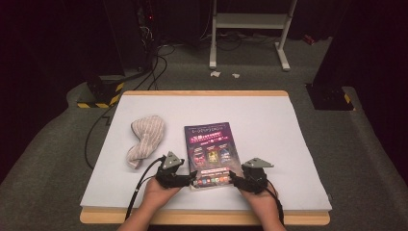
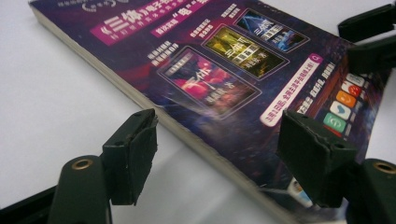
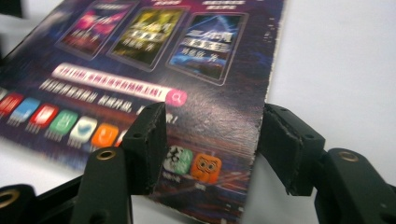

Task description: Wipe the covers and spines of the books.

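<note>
Honestly, book point(image 1: 208, 151) sits mid-surface point(image 1: 269, 125), sock point(image 1: 144, 139) at its 9 o'clock. Left gripper point(image 1: 188, 179) and right gripper point(image 1: 235, 179) straddle its near corners, unclenched. I'd pinch both evenly, then lift level.

My left gripper point(image 1: 191, 179) sits at the near left corner of the purple paperback book point(image 1: 210, 151), my right gripper point(image 1: 234, 177) at its near right corner. At ten o'clock from the book, a striped cloth point(image 1: 146, 139) lies on the white surface point(image 1: 288, 144).
</note>
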The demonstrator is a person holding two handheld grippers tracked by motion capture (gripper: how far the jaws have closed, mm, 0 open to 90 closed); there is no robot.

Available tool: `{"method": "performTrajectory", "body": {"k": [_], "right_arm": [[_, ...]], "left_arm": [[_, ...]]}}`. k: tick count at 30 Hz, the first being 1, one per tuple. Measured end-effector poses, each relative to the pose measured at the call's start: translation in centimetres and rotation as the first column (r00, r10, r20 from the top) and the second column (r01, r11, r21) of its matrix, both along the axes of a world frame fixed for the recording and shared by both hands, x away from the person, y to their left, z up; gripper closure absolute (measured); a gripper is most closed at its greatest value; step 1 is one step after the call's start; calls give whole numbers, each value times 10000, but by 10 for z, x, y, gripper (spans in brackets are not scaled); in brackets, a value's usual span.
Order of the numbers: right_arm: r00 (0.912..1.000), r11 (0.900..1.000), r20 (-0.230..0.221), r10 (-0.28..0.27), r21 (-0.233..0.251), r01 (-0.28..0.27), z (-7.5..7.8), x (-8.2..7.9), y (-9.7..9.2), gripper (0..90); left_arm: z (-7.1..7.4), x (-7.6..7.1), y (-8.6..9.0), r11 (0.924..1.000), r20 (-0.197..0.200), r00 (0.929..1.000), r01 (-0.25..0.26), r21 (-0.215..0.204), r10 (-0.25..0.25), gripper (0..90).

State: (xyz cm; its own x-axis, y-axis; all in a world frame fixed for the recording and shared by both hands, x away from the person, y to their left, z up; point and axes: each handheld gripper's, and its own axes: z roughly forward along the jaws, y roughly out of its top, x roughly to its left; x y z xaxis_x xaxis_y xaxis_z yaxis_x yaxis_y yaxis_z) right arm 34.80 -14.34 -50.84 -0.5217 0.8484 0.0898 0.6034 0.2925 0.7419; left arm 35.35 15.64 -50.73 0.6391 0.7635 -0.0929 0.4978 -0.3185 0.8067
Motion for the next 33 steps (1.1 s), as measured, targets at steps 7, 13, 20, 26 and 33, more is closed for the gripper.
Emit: {"method": "performTrajectory", "body": {"k": [7,13,20,26,33], "right_arm": [[9965,9965,136,828,-151,-826,0,-12,28,422],[9966,9966,90,824,-67,-823,0,-11,30,422],[9986,9987,123,505,-11,-505,1,-5,21,419],[9995,9992,-52,325,235,-324,-1,-2,10,435],[9993,9991,12,380,172,-380,0,-3,12,430]], "left_arm": [[-2,0,14,9994,-134,9994,-325,116,327,305],[-2,1,15,9990,-340,9985,-424,145,428,332],[-1,-6,4,9993,-199,9997,-111,349,118,373],[0,-7,5,9985,-34,9994,-340,440,342,382],[1,-9,8,9991,60,9995,-301,287,299,378]]}}
